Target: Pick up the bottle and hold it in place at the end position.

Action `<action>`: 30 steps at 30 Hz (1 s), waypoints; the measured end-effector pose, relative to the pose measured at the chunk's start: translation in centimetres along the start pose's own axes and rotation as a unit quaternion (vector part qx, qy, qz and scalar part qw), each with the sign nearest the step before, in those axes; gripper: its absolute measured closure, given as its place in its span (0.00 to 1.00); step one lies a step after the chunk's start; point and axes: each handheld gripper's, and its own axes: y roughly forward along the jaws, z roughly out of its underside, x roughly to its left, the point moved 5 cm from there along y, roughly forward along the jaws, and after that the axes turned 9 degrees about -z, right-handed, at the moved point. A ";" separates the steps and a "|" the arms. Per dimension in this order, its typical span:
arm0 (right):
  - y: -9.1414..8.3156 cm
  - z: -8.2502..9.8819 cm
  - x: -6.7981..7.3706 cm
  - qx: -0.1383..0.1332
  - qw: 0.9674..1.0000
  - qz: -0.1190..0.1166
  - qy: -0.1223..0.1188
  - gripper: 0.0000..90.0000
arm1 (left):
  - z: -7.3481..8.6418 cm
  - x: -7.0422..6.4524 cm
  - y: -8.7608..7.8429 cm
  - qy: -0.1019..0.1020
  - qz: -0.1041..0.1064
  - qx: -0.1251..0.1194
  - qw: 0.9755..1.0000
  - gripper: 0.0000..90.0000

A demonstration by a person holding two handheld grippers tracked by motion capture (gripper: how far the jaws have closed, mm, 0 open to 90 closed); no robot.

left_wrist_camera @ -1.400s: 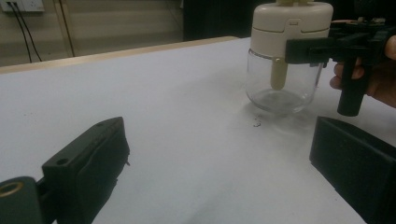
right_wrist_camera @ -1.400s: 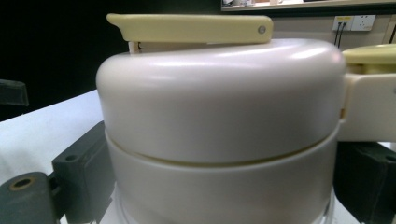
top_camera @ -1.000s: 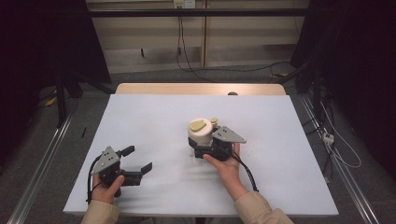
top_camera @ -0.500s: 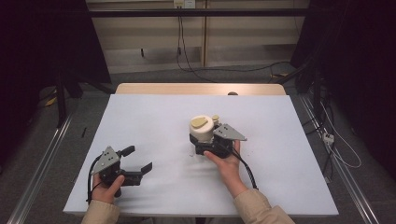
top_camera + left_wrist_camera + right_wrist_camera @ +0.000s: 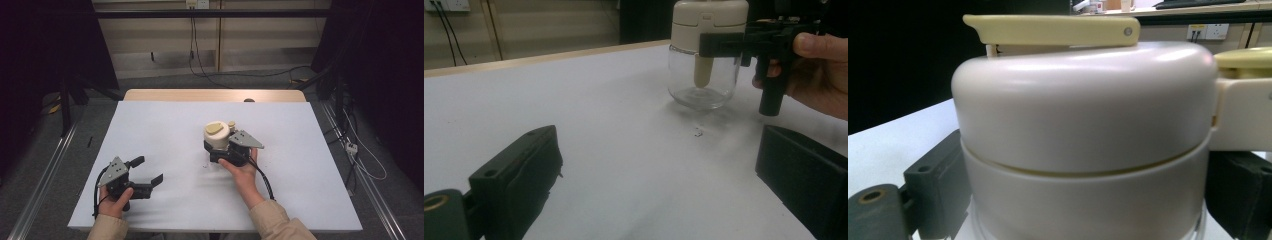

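A white tabletop (image 5: 165, 130) stands in a dim room, cables (image 5: 200, 55) trailing across the floor beyond it. The right gripper (image 5: 216, 150) is level, its fingers (image 5: 933, 187) clamped on the cream lid of the jar (image 5: 217, 136), held off the sheet. The left gripper (image 5: 148, 171) rests low, fingers (image 5: 514, 175) spread wide around nothing, the jar well beyond them.

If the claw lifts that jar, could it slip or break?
The jar looks like clear glass below its cream lid, so it is probably breakable and smooth. The right claw grips it high, at the lid, so the glass might swing or tip. It looks empty, so likely fairly light.
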 end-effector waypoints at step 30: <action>1.4 -0.2 -1.3 -0.001 1.000 0.010 -0.002 0.08 | 0.0 0.0 0.0 -0.007 -0.002 -0.002 1.000 0.04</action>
